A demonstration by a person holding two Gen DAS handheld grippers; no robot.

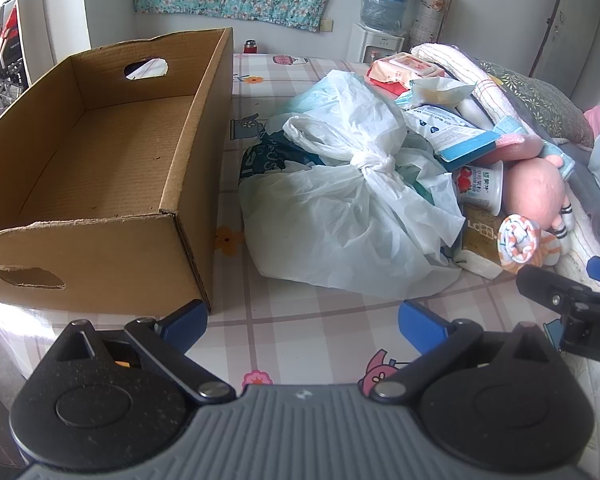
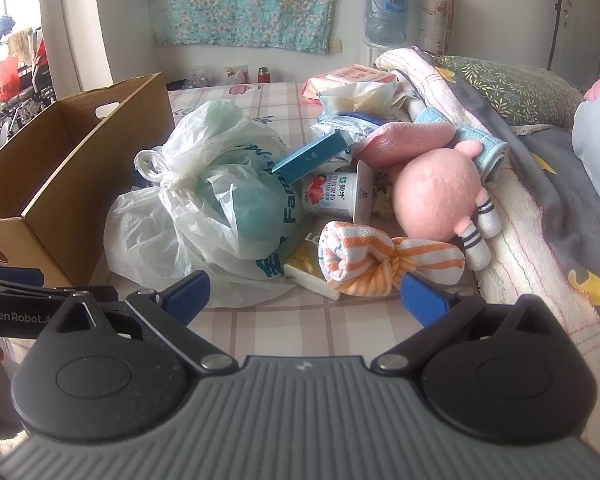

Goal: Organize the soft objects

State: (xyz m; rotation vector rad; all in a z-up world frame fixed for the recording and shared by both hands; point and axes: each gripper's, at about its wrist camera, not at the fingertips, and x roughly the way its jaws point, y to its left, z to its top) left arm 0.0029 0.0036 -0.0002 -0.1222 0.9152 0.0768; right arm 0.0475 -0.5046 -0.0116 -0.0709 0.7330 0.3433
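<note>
An open brown cardboard box [image 1: 100, 168] stands empty on the left of the table; it also shows in the right wrist view [image 2: 72, 168]. Beside it lies a pile: a knotted white plastic bag [image 1: 340, 216] [image 2: 204, 200], a pink plush doll [image 1: 536, 188] [image 2: 440, 196], a rolled orange-striped towel [image 1: 520, 244] [image 2: 372, 260], a yogurt cup [image 2: 336, 194] and a teal box [image 2: 312, 156]. My left gripper [image 1: 300, 324] is open and empty, just short of the bag. My right gripper [image 2: 304, 292] is open and empty, just short of the towel.
Tissue packs [image 2: 352, 76], folded blankets [image 2: 500, 184] and a patterned pillow [image 2: 512, 92] lie at the right. A water dispenser [image 1: 384, 12] stands by the far wall. The checked tablecloth [image 1: 324, 332] covers the table.
</note>
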